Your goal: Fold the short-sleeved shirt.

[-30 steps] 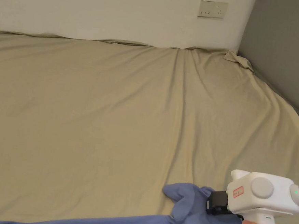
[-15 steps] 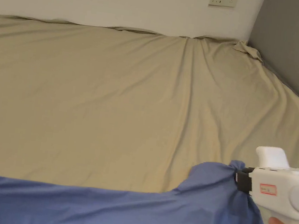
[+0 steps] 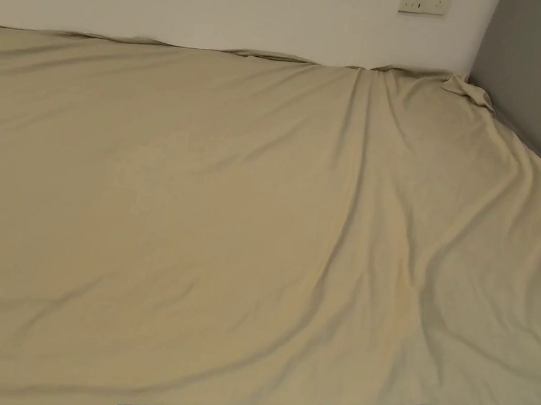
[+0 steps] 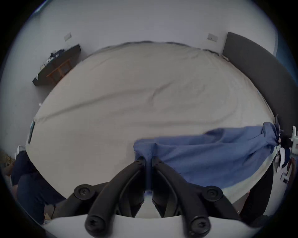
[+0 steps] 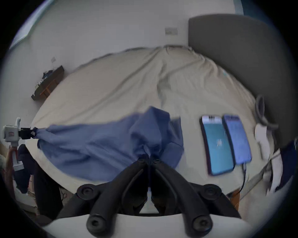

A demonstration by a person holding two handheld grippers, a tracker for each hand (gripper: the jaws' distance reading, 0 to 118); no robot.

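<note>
Blue shirt (image 5: 100, 145) stretched between both grippers at near edge of bed (image 3: 231, 207). Left gripper (image 4: 148, 161) clamped on one corner, right gripper (image 5: 149, 158) clamped on bunched fabric at other end. Probably tensioned to spread flat before folding. Two phones (image 5: 225, 145) lying right of shirt on bed. Versus half a second earlier: head view tilted up, right gripper gone from frame, only a strip of shirt at bottom edge, phone corner now at right.

Left gripper (image 4: 148, 162) pinching blue shirt (image 4: 201, 159)
</note>
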